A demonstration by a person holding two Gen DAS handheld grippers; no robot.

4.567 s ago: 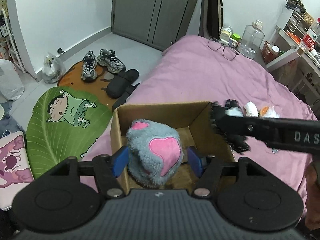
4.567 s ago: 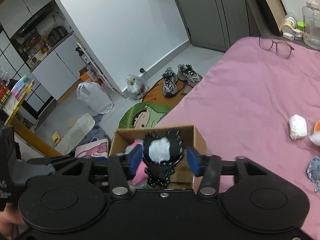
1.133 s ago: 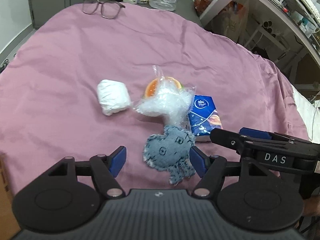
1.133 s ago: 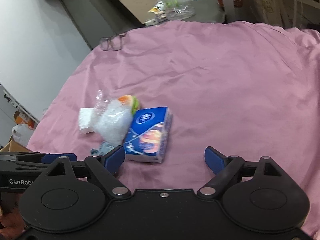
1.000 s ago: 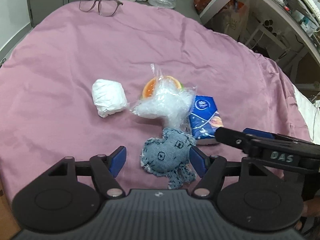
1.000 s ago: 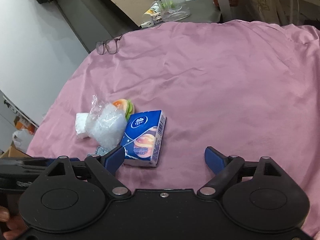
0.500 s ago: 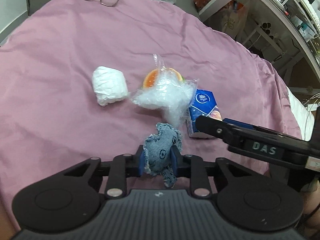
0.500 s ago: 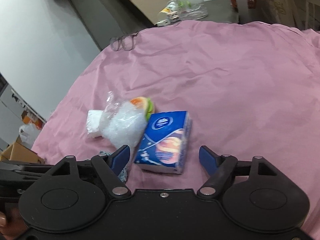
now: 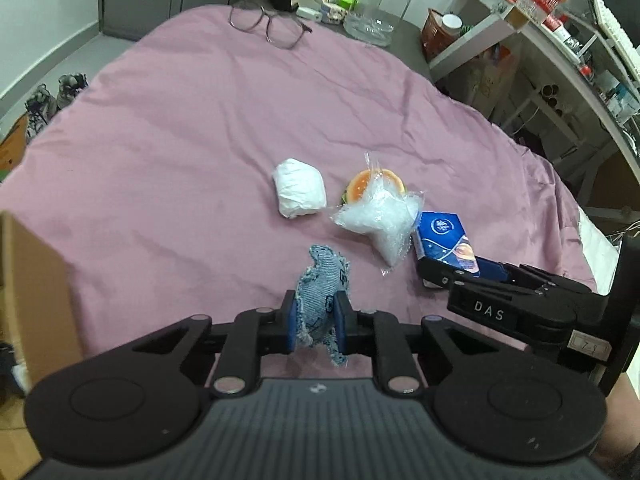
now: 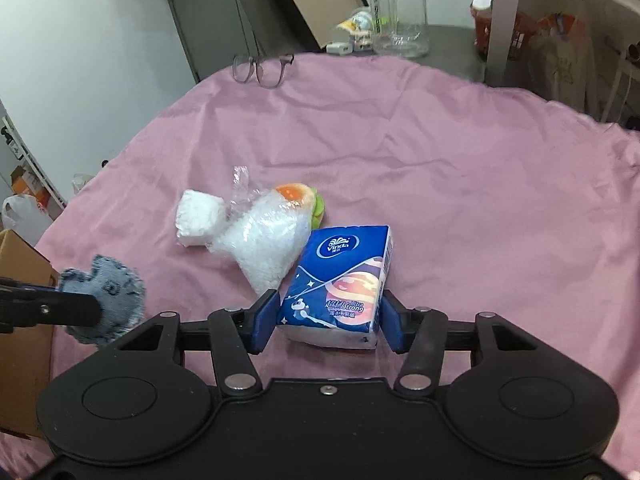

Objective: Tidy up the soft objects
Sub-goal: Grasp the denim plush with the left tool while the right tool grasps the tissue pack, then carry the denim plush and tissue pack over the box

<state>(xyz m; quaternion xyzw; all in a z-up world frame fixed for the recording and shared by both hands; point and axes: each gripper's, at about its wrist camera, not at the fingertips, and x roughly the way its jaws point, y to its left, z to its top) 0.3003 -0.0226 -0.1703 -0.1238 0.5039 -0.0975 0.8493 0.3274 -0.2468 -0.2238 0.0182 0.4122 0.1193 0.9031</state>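
Across both views spreads a bed [image 9: 180, 128] under a creased pink sheet, with eyeglasses [image 9: 266, 26] near its far edge, a clear water jug [image 9: 378, 2] behind them, and cluttered shelves [image 9: 568, 28] at the upper right of the left wrist view. Half a second earlier the denim toy sat low between the left jaws against the sheet; now the left gripper [image 9: 316, 318] has it pinched tight and raised clear of the bedding, so the denim toy [image 9: 322, 280] stands on edge above the sheet at lower centre. The right gripper [image 10: 326, 320] had its jaws well apart around the blue tissue pack; they are now closing, with the blue tissue pack [image 10: 344, 276] between them and the pads just at its sides, though whether they press it cannot be told. A white wad [image 9: 300, 192], a clear plastic bag [image 9: 380, 220] and an orange plush [image 9: 370, 180] lie together mid-frame. Only the left wrist view shows sneakers [image 9: 48, 96] at the left edge; a cardboard box [image 10: 20, 280] at lower left is clearer in the right wrist view, which alone shows the printed face of the pack.
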